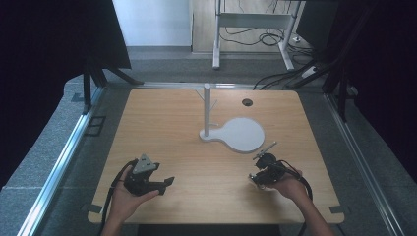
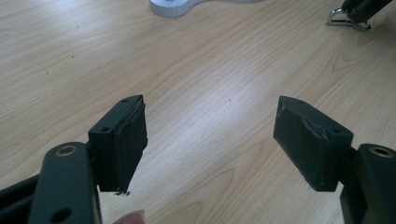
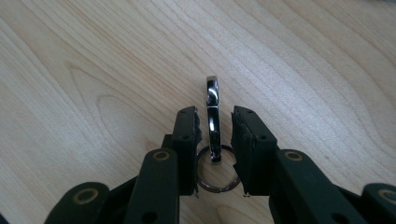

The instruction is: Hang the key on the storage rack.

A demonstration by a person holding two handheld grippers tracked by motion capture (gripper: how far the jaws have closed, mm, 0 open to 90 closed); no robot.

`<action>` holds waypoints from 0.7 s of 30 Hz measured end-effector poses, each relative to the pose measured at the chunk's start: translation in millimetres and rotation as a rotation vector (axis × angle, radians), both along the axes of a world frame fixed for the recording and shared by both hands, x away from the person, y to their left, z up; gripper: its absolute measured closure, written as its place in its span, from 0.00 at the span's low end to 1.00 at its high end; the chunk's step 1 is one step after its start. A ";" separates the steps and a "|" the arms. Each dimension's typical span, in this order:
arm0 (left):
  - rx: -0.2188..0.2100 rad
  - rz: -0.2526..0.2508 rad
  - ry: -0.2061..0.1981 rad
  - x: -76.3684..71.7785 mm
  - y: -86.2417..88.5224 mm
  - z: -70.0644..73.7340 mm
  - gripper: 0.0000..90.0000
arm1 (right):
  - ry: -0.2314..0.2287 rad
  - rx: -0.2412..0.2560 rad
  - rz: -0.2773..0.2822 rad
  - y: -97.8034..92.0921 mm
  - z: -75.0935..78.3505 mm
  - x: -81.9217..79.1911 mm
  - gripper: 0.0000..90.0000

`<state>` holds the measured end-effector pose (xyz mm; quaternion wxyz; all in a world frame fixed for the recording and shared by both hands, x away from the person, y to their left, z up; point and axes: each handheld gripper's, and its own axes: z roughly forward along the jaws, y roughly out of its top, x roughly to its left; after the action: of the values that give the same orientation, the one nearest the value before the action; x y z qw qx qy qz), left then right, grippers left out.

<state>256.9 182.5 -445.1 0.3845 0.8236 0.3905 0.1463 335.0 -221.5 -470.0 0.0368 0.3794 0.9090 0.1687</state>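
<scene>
A shiny metal snap clip (image 3: 212, 109) on a key ring (image 3: 215, 179) stands upright between the jaws of my right gripper (image 3: 215, 126), which is shut on the ring, with the clip poking out past the tips. That gripper (image 1: 258, 177) is held low over the table's front right. From the left gripper view the clip (image 2: 343, 18) hangs at the tip of the right gripper (image 2: 362, 8), just above the wood. My left gripper (image 2: 210, 135) is wide open with nothing between its pads, and it hovers at the front left (image 1: 164, 183).
A white stand with a thin post and side pegs (image 1: 207, 110) rises from a flat rounded base (image 1: 243, 135) at the table's middle; its base edge (image 2: 175, 7) lies ahead of the left gripper. A cable hole (image 1: 247, 102) sits at the back.
</scene>
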 end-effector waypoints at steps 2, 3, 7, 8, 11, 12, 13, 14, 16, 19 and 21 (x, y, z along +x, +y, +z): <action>0.000 0.002 0.004 -0.1 -0.2 -0.8 0.29 | 0.004 -0.015 0.003 1.9 -2.5 0.7 0.80; -0.005 -0.001 0.006 0.0 -0.2 -1.1 0.29 | 0.008 -0.022 0.002 2.9 -3.5 1.2 0.80; -0.018 -0.015 0.010 -0.5 -0.7 -0.5 0.29 | 0.009 -0.039 0.003 5.1 -7.0 4.3 0.84; -0.018 -0.016 0.010 -0.5 -0.6 -0.4 0.29 | 0.008 -0.041 0.003 5.4 -7.4 4.8 0.85; -0.016 -0.012 0.011 0.0 0.2 -1.2 0.29 | 0.014 -0.043 0.004 6.6 -8.7 5.8 0.87; -0.015 -0.011 0.013 0.3 0.3 -1.6 0.29 | 0.013 -0.048 0.007 7.0 -9.1 5.9 0.88; -0.014 -0.011 0.013 0.4 0.3 -1.9 0.29 | 0.010 -0.051 0.006 7.2 -9.2 5.8 0.88; -0.013 -0.011 0.013 0.3 0.2 -2.0 0.29 | 0.008 -0.052 0.005 7.3 -9.3 5.8 0.89; -0.013 -0.013 0.013 -0.2 0.0 -1.6 0.29 | 0.005 -0.052 0.002 6.9 -9.4 5.8 0.91; -0.012 -0.013 0.011 -0.7 0.4 -1.4 0.29 | 0.005 -0.051 -0.001 7.2 -9.4 4.9 0.93; -0.013 -0.009 0.011 -0.6 0.9 -1.9 0.29 | 0.001 -0.057 0.001 8.0 -9.3 3.8 0.93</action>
<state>256.2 183.4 -447.0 0.3883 0.8235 0.3901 0.1374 338.9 -213.5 -479.2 0.0473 0.3778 0.9136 0.1425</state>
